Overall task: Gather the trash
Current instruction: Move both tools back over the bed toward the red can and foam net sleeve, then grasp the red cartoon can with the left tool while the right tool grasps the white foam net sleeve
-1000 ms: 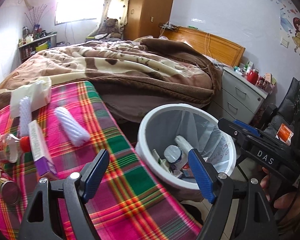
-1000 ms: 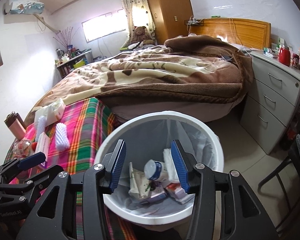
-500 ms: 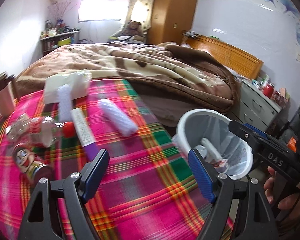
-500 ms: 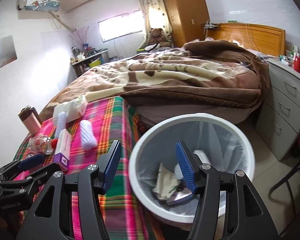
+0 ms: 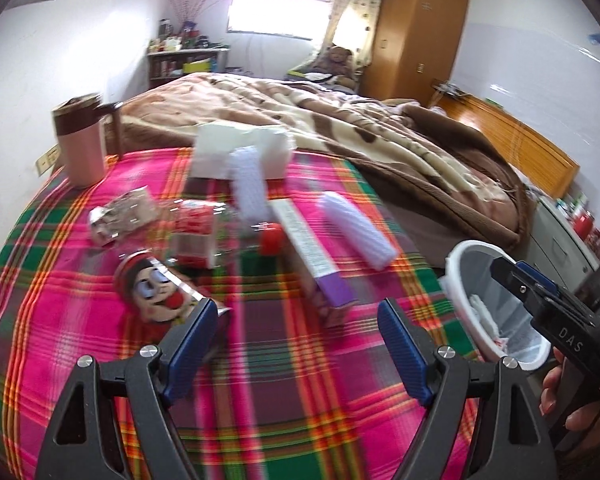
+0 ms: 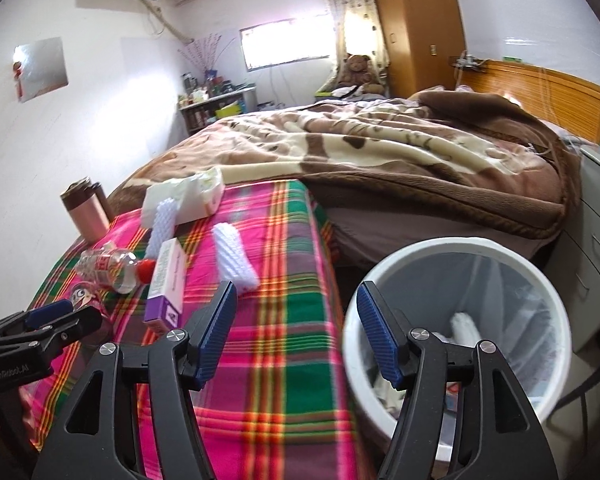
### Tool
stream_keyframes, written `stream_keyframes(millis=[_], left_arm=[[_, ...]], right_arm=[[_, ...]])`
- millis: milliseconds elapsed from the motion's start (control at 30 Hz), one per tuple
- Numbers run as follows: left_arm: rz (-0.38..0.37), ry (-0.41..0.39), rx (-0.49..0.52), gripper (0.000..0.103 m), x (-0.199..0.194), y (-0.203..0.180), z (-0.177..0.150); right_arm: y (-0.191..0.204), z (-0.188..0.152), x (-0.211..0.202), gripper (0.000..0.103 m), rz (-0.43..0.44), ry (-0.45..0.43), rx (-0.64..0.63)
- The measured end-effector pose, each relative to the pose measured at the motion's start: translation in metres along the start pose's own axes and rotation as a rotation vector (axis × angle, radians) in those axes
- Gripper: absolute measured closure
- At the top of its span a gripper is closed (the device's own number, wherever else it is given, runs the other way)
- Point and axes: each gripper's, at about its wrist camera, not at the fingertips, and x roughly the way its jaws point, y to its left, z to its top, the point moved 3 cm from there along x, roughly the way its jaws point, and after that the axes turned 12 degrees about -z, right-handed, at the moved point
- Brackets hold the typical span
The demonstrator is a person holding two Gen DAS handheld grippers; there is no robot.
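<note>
My left gripper point(image 5: 292, 344) is spread, empty; right gripper point(image 6: 296, 336) is opening, empty; I target the purple box point(image 5: 312, 256) at twelve o'clock, gripping across its narrow sides

A brown blanket point(image 6: 380, 152) is lying rumpled across the bed. A teddy bear point(image 6: 358, 70) is sitting by the wooden wardrobe point(image 6: 416, 24). A pink mug point(image 5: 82, 140) is standing upright on the plaid cloth point(image 5: 300, 420).

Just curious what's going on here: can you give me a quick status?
Left gripper open, empty, over the plaid cloth. Right gripper empty, fingers opening beside the bin. Can, bottle, purple box still uncollected. Nothing in the way.
</note>
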Motion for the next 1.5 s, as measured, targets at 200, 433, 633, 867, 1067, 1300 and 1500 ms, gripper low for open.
stream_keyframes(millis=[200,433,633,867,1067,1300,1500], left_arm=[[0.055,-0.007,-0.054,0.019,-0.008,0.031,-0.001],[0.116,-0.004,-0.14,0.019,-0.012,0.068,-0.004],[0.116,0.008,-0.202,0.019,-0.005,0.086,-0.004],[0.109,0.043,-0.249,0.019,0.013,0.093,-0.003],[0.124,0.075,-0.242,0.019,0.028,0.095,0.001],[0.16,0.112,-0.237,0.019,0.035,0.101,-0.004],[0.185,0.107,-0.249,0.019,0.029,0.112,-0.007]], right_arm=[[0.019,0.0,0.009,0.039,0.018,0.022,-0.037],[0.039,0.003,0.028,0.039,0.026,0.049,-0.102],[0.048,0.013,0.045,0.039,0.024,0.063,-0.13],[0.054,0.023,0.066,0.039,0.017,0.082,-0.15],[0.059,0.023,0.086,0.039,0.024,0.13,-0.173],[0.066,0.023,0.1,0.039,0.038,0.177,-0.205],[0.076,0.018,0.106,0.039,0.055,0.21,-0.25]])
